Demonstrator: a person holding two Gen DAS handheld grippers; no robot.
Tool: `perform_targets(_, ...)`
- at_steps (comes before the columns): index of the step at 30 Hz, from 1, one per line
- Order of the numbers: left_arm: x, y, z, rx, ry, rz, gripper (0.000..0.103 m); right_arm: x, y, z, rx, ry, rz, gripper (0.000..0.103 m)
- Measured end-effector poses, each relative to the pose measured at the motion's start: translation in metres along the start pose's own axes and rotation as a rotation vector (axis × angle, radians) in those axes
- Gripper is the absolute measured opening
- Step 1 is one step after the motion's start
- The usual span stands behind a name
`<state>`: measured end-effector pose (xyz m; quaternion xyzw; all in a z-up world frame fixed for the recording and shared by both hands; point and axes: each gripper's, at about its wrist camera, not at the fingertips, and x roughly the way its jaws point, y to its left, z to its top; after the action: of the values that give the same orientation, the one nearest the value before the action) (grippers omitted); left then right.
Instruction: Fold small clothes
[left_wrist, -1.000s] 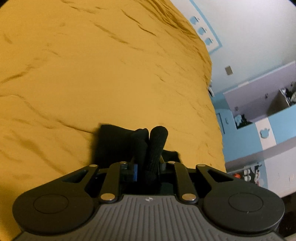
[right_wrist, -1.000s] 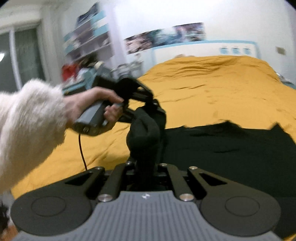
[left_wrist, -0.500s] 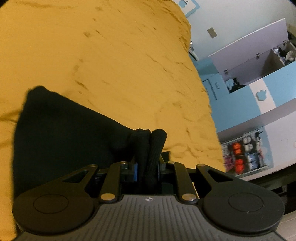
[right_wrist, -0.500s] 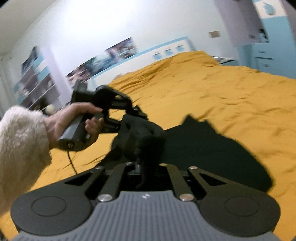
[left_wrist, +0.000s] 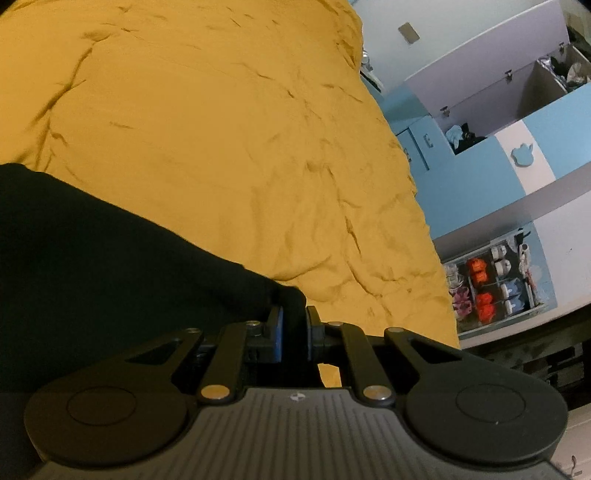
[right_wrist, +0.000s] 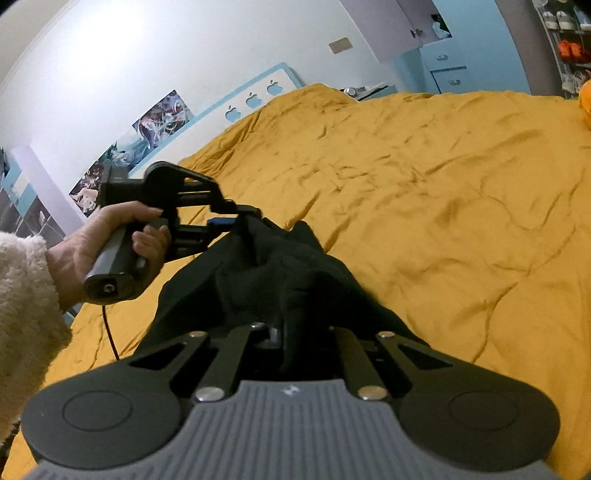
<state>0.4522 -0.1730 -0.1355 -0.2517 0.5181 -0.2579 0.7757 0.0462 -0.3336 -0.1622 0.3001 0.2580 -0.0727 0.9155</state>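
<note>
I had both the left gripper (left_wrist: 293, 325) and right gripper (right_wrist: 291, 332) clenched on the limp black cloth garment (right_wrist: 280, 266); I judged keeping its edge taut over the mustard-yellow quilted bedspread (right_wrist: 424, 192) mattered most, as the left jaws had just tightened.

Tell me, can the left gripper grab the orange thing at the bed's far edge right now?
Probably not: the left gripper is shut on the black garment, and the orange thing lies well across the yellow bedspread.

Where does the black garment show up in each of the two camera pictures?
Left wrist view: the black garment fills the lower left, pinched in the near tongs.
Right wrist view: it sits at centre, bunched above the near tongs.
Shared landmark: the yellow bedspread.
</note>
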Motion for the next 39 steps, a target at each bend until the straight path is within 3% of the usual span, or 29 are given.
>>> perform_targets(2, -0.006, -0.001, 0.0, -0.015, -0.013, -0.069, 0.011, -0.001, 0.0, -0.003, 0.004, 0.02, -0.024, 0.002)
perform_targets(4, -0.023, -0.006, 0.003, 0.004, -0.052, -0.119, 0.012, -0.006, -0.005, -0.003, 0.027, 0.006, -0.079, 0.015)
perform_targets(9, -0.096, -0.015, -0.017, 0.255, -0.061, -0.091, 0.013, -0.033, -0.032, 0.01, 0.126, 0.0, -0.003, 0.02)
perform_targets(13, -0.159, 0.014, -0.066, 0.378, -0.06, -0.073, 0.014, -0.052, -0.012, 0.023, -0.049, -0.088, -0.121, 0.025)
perform_targets(16, -0.193, 0.038, -0.109, 0.379, -0.043, -0.077, 0.017, -0.045, 0.002, 0.042, -0.157, -0.116, -0.078, 0.029)
perform_targets(19, -0.208, 0.057, -0.146, 0.349, -0.03, -0.088, 0.021, -0.011, 0.015, 0.072, -0.259, -0.086, 0.047, 0.039)
perform_targets(22, -0.206, 0.069, -0.173, 0.337, -0.039, -0.081, 0.021, 0.042, 0.032, 0.103, -0.42, -0.051, 0.08, 0.048)
perform_targets(26, -0.194, 0.079, -0.19, 0.321, -0.045, -0.067, 0.025, 0.122, 0.034, 0.14, -0.349, 0.142, 0.184, 0.049)
perform_targets(30, -0.185, 0.084, -0.195, 0.333, -0.057, -0.047, 0.036, 0.183, 0.038, 0.149, -0.326, 0.259, 0.156, 0.052)
perform_targets(33, -0.18, 0.092, -0.196, 0.288, -0.042, -0.066, 0.043, 0.219, 0.039, 0.146, -0.305, 0.304, 0.123, 0.052)
perform_targets(36, -0.178, 0.097, -0.197, 0.25, -0.039, -0.089, 0.05, 0.244, 0.041, 0.141, -0.282, 0.342, 0.146, 0.052)
perform_targets(37, -0.177, 0.099, -0.196, 0.241, -0.04, -0.092, 0.051, 0.247, 0.041, 0.136, -0.289, 0.356, 0.165, 0.047)
perform_targets(38, -0.176, 0.1, -0.196, 0.232, -0.042, -0.096, 0.051, 0.247, 0.042, 0.134, -0.313, 0.349, 0.163, 0.018)
perform_targets(39, -0.176, 0.1, -0.197, 0.229, -0.043, -0.099, 0.053, 0.247, 0.046, 0.133, -0.34, 0.34, 0.133, 0.013)
